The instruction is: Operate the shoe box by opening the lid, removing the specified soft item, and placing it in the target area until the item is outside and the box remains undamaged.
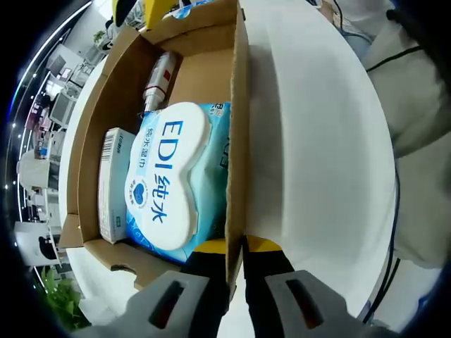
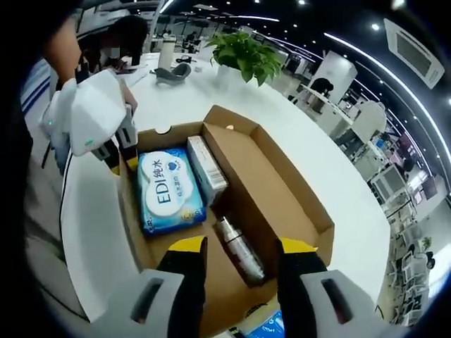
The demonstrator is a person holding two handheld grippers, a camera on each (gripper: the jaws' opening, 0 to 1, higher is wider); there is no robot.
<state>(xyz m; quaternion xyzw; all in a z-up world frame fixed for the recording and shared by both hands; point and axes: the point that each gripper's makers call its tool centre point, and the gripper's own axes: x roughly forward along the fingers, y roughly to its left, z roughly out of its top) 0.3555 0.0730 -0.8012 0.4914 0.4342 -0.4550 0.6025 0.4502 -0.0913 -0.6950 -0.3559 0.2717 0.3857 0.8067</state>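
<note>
Shoe box [image 2: 282,183]: cardboard, open, resting on a white table [image 2: 303,134]; the lid [image 1: 310,148] is folded back, white inner face up.
Left gripper [image 1: 236,271]: the jaws straddle the box wall where the lid hinges, one jaw inside the box, one on the lid side; whether they press the cardboard cannot be told. In the right gripper view it sits at the far left corner of the box [image 2: 116,151].
Right gripper [image 2: 236,271]: jaws parted, nothing between them, poised above the near end of the box.
Wet wipes pack [image 1: 173,183]: blue and white soft pack marked "EDI", lying flat inside the box, just ahead of the left gripper.
Small carton [image 1: 113,186]: beside the pack, against the box wall.
Metal bottle [image 2: 239,250]: lying on the box floor, directly ahead of the right gripper.
Potted plant [image 2: 243,56]: on the table beyond the box.
</note>
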